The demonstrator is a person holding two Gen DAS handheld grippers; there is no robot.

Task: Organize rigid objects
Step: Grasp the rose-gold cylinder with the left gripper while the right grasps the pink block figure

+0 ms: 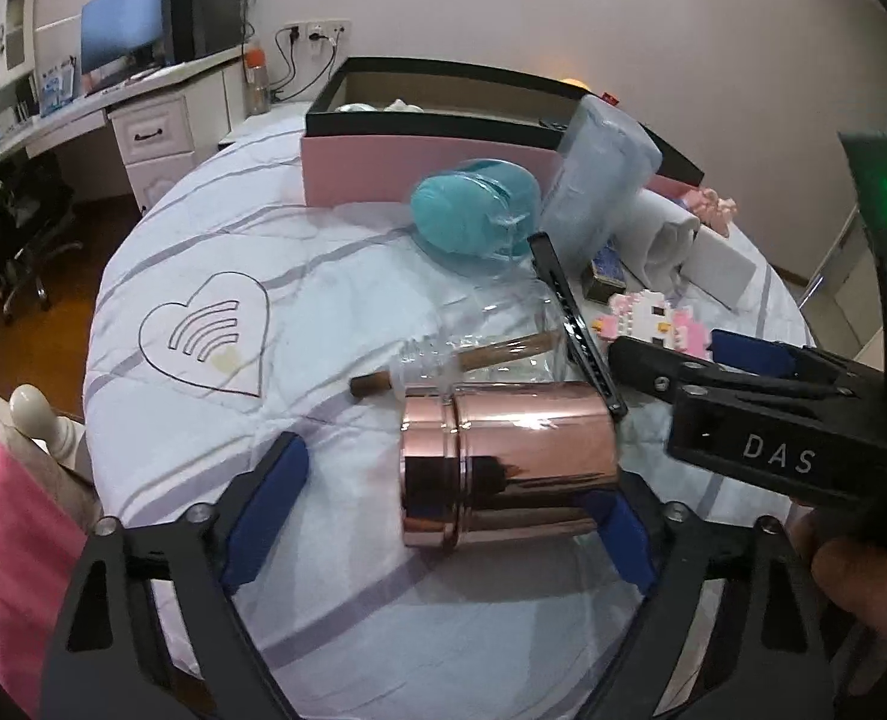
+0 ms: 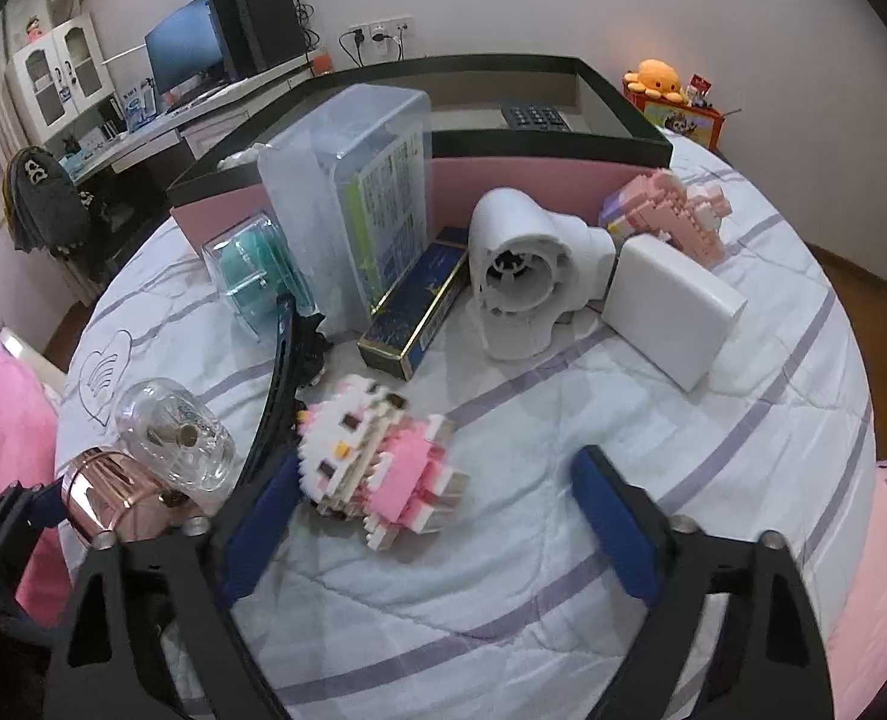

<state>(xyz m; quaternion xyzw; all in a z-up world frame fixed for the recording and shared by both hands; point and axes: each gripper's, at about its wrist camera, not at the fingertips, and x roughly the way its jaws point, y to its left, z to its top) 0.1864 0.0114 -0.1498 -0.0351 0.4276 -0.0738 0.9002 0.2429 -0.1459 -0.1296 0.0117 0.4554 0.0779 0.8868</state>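
A rose-gold metal canister [image 1: 503, 468] lies on its side on the white quilted bed cover [image 1: 203, 240]. My left gripper [image 1: 443, 516] straddles it with jaws apart; the right pad [image 1: 623, 534] is at the canister's base and the left pad [image 1: 269, 504] stands clear of it. A pink-and-white brick figure [image 2: 377, 462] lies between the fingers of my right gripper [image 2: 437, 522], close to the left pad [image 2: 257, 534] and well away from the right pad [image 2: 611, 522]. That gripper is open too. The canister [image 2: 107, 498] shows again at lower left.
A black-rimmed pink box [image 2: 503, 180] stands at the back. Before it sit a clear plastic container [image 2: 353, 198], a teal item in a clear case [image 2: 257, 264], a blue-gold box [image 2: 419, 306], a white housing [image 2: 515, 276], a white block [image 2: 671, 312], a glass bottle [image 2: 173, 438] and a curved black band [image 2: 275, 384].
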